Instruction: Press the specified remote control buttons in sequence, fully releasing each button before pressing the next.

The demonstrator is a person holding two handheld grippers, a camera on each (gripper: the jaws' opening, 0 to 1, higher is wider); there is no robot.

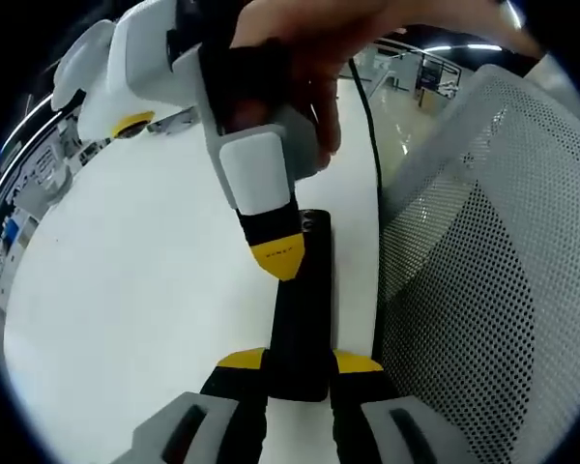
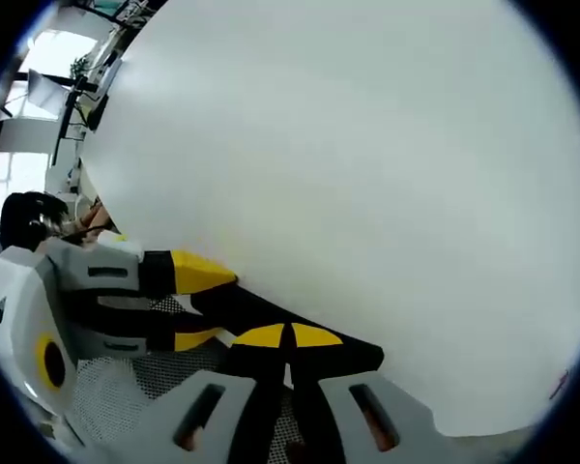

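A long black remote control (image 1: 302,290) lies lengthwise on the white table (image 1: 126,280), near its edge. My left gripper (image 1: 300,363) is shut on the remote's near end, a yellow tip on each side. My right gripper (image 1: 275,253), held by a hand, comes down from above with its yellow tips together on the remote's upper face. In the right gripper view the right gripper (image 2: 288,338) is shut, tips resting on the remote control (image 2: 261,309). The left gripper (image 2: 198,304) clamps the remote from the left.
A grey mesh chair back (image 1: 493,251) stands close along the right of the table edge. A black cable (image 1: 372,145) runs down between table and chair. A workshop with shelves (image 1: 29,193) lies beyond the far side of the table (image 2: 367,145).
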